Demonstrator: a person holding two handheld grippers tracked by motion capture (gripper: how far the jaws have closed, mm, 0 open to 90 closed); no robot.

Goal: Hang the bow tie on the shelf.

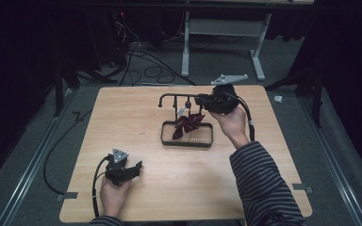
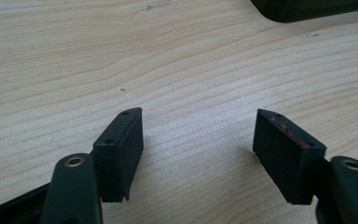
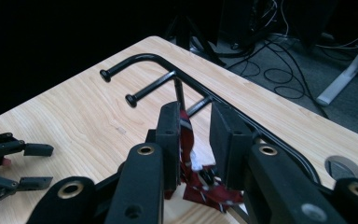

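Currently your right gripper (image 3: 196, 140) sits at the black rack (image 1: 173, 97), fingers (image 3: 169, 140) part-spread around the dark red cloth (image 1: 187, 125) hanging over the tray (image 1: 186, 141), likely lining up a pinch. Left gripper (image 2: 198, 154) rests spread on the worktop (image 1: 188, 188), well clear of the rack.

No readable text, label, brand, number or sign appears on anything here.
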